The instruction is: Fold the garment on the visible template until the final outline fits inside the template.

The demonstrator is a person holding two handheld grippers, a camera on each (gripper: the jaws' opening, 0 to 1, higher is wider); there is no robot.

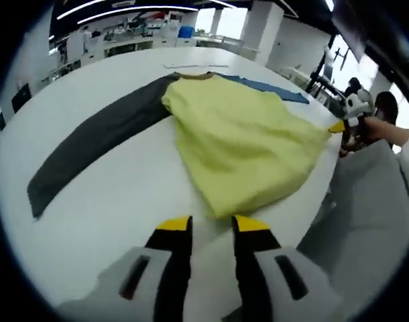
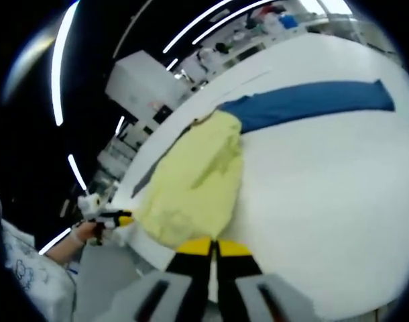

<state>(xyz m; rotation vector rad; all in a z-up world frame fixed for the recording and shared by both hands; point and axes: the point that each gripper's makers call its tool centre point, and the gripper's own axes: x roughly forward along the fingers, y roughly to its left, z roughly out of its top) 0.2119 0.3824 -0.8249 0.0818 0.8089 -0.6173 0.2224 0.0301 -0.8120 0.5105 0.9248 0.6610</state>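
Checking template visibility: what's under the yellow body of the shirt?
Under the yellow body only the white table shows around its edges. The grey sleeve and blue sleeve emerge from beneath. Any template under the fabric is covered.

Yellow body (image 1: pixel 238 144) is covering most of the blue sleeve (image 1: pixel 275 89) toward 1 o'clock; background shelves (image 1: pixel 134 30) are blurring out.

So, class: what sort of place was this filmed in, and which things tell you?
Probably a lab or workshop hall: a big white table with a shirt spread on it, benches crowded with equipment behind, and strip lights overhead.
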